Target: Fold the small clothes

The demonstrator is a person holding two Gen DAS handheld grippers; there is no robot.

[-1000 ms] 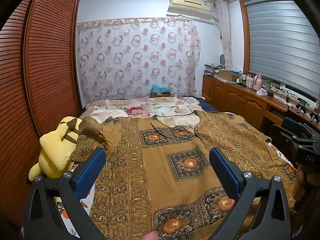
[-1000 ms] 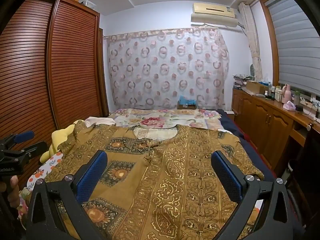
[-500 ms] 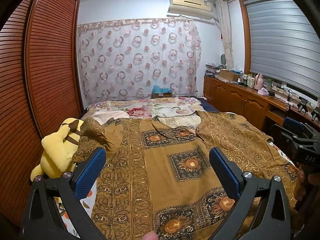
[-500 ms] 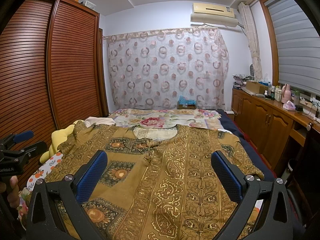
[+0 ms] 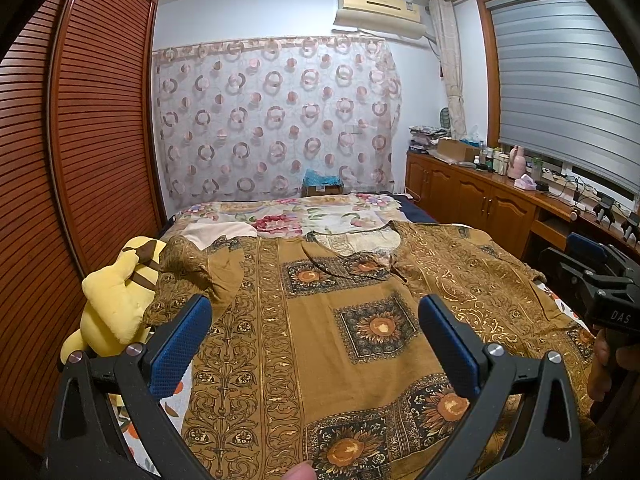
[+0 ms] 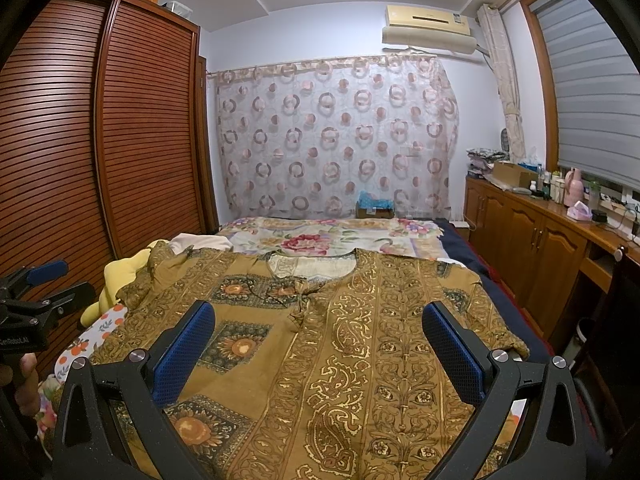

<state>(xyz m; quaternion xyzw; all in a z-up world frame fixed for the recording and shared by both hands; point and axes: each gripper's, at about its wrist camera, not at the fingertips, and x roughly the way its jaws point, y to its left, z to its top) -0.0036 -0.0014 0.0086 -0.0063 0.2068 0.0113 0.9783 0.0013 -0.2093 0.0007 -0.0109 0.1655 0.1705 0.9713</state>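
A home bedroom. A bed (image 5: 280, 216) with a flowered sheet fills the middle, a slatted wooden wardrobe (image 6: 100, 140) lines one wall, and a patterned curtain (image 6: 336, 136) hangs behind. An air conditioner (image 5: 378, 10) sits high up, with low wooden cabinets (image 6: 532, 236) under the window blind (image 5: 560, 92)

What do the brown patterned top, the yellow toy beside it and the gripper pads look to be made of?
Brown top: thin woven cloth, probably cotton, matte with glinting gold print; it lies flat with soft creases. Yellow toy: plush, fuzzy and matte, with rounded stuffed shapes. Pads of the left gripper: blue, with a fine dotted texture, likely rubber or textured plastic, on black arms that look like hard plastic.
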